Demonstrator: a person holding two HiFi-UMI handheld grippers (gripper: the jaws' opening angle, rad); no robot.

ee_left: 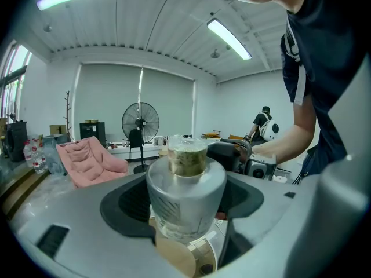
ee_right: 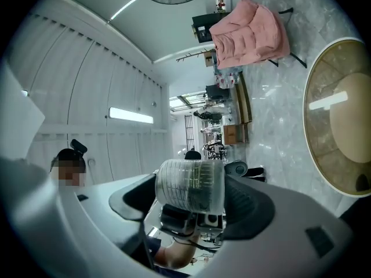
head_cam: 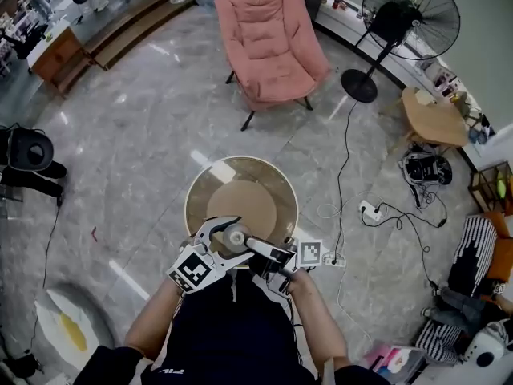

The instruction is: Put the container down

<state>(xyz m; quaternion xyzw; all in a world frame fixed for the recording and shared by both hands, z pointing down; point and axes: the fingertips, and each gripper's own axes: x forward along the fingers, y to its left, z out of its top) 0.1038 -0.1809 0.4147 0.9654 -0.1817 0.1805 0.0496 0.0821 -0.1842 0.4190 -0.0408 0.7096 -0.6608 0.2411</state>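
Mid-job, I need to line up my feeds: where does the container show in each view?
Head view: container low centre, by the near rim of the round table.
Left gripper view: container dead centre, clamped between the jaws.
Right gripper view: container lower centre, clamped between the jaws.
Shared landmark: pink armchair.

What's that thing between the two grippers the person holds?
A clear container: the left gripper and the right gripper each clamp it, as both gripper views show. In the head view it hangs over the round table's near edge.
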